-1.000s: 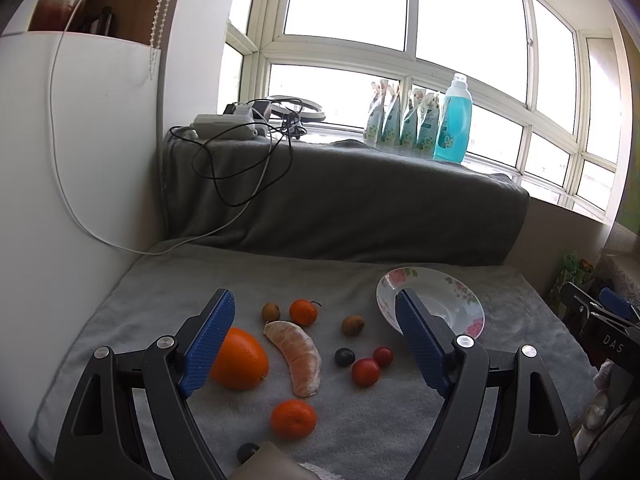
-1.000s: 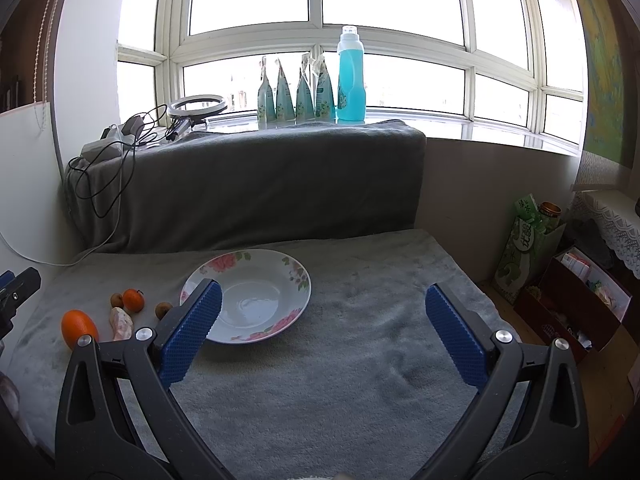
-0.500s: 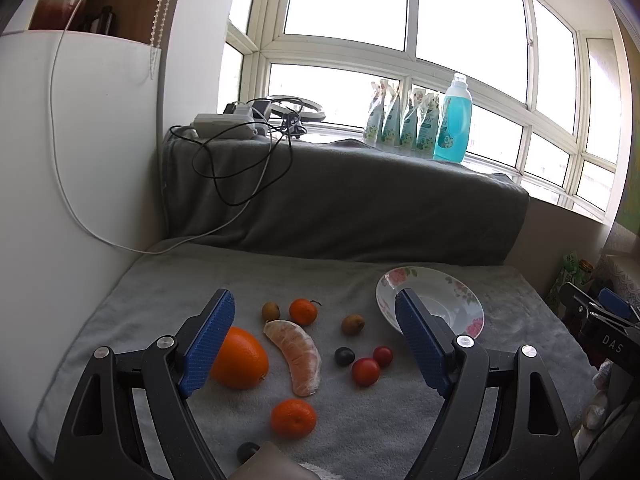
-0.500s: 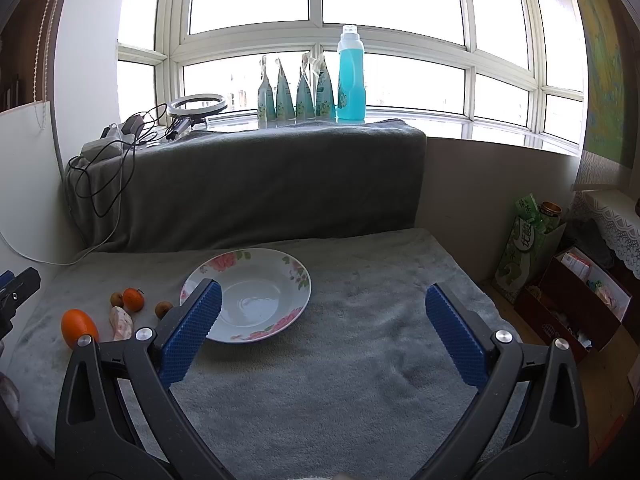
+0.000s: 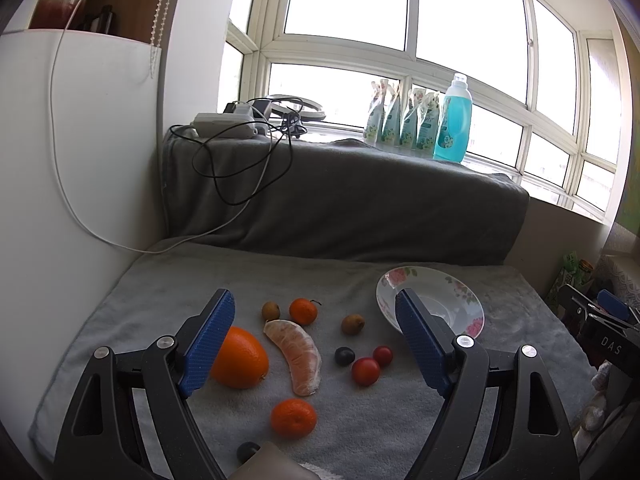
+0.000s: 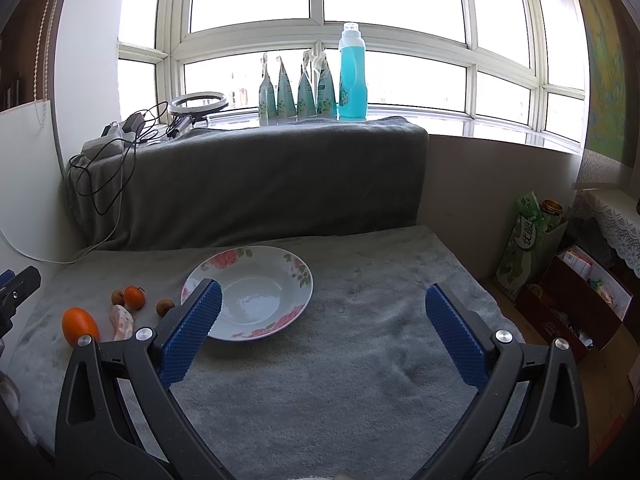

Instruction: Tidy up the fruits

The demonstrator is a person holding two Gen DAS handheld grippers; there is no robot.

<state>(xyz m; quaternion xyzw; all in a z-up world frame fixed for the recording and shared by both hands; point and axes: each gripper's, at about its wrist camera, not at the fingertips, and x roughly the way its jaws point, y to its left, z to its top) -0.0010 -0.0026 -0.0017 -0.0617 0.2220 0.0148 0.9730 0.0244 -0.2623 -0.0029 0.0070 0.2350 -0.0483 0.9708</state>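
Fruit [image 5: 294,350] lies scattered ahead of the left gripper [image 5: 316,336], jaws wide; the right gripper [image 6: 320,330], equally wide, faces the plate [image 6: 280,316].

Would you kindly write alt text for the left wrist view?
The open left gripper hovers over fruit scattered on a grey towel: a large orange, a peeled segment, two mandarins, cherry tomatoes and small brown fruits. An empty floral plate sits to the right, below a bright window.
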